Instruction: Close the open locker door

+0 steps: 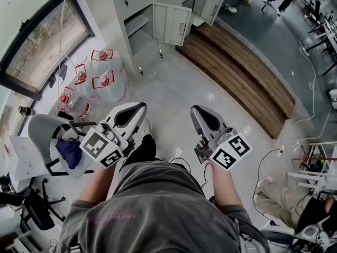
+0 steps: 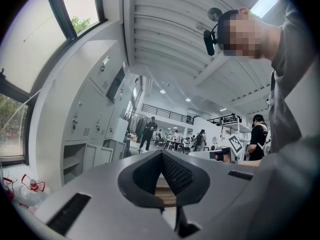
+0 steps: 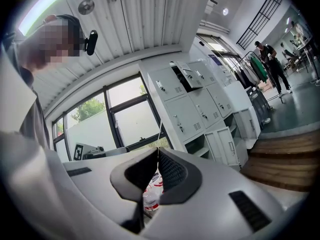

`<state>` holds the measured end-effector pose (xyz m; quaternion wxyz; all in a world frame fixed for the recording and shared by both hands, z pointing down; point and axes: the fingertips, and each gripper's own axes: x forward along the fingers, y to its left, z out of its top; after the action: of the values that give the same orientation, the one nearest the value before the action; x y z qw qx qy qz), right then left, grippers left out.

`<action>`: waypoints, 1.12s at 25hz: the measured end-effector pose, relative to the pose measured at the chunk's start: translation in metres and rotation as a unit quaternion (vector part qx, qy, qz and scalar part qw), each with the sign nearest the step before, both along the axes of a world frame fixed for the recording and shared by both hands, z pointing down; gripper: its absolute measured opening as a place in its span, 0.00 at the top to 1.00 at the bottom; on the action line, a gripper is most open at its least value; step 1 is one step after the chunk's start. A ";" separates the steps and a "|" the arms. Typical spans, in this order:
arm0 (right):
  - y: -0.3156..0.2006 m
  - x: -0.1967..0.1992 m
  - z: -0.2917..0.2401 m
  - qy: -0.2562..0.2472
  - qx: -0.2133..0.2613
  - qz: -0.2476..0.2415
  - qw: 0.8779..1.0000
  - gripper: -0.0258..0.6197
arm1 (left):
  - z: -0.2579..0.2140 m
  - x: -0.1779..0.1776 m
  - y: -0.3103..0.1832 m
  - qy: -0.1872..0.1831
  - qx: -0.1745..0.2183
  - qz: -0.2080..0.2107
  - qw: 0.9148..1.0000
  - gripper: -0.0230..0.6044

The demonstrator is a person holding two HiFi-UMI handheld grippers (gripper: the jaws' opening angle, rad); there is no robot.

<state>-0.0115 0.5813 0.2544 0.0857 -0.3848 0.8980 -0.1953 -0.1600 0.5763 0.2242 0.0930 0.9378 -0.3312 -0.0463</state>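
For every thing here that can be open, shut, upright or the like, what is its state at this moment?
left gripper: shut, holds nothing.
right gripper: shut, holds nothing.
near bottom locker door: open wide.
far bottom locker door: open.
upper locker door: open.
water bottles: standing on the floor, red caps on.

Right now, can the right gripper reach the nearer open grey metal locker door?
Probably not: the right gripper, jaws shut, sits well short of the nearer open grey metal locker door. Only bare floor lies between, so stepping closer looks unobstructed.
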 end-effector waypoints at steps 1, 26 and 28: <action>-0.009 -0.003 0.000 0.001 -0.001 -0.001 1.000 0.92 | 0.001 -0.003 -0.009 0.001 -0.002 -0.001 1.000 0.94; -0.244 -0.092 0.002 0.018 -0.034 0.023 0.999 0.92 | 0.011 -0.094 -0.253 0.002 -0.033 0.027 0.999 0.94; -0.254 -0.094 0.003 0.019 -0.035 0.028 0.999 0.92 | 0.012 -0.099 -0.264 0.002 -0.034 0.030 0.999 0.94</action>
<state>-0.1058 0.3272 0.2570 0.0606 -0.4161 0.8810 -0.2170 -0.2593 0.3127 0.2360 0.1268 0.9434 -0.3045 -0.0344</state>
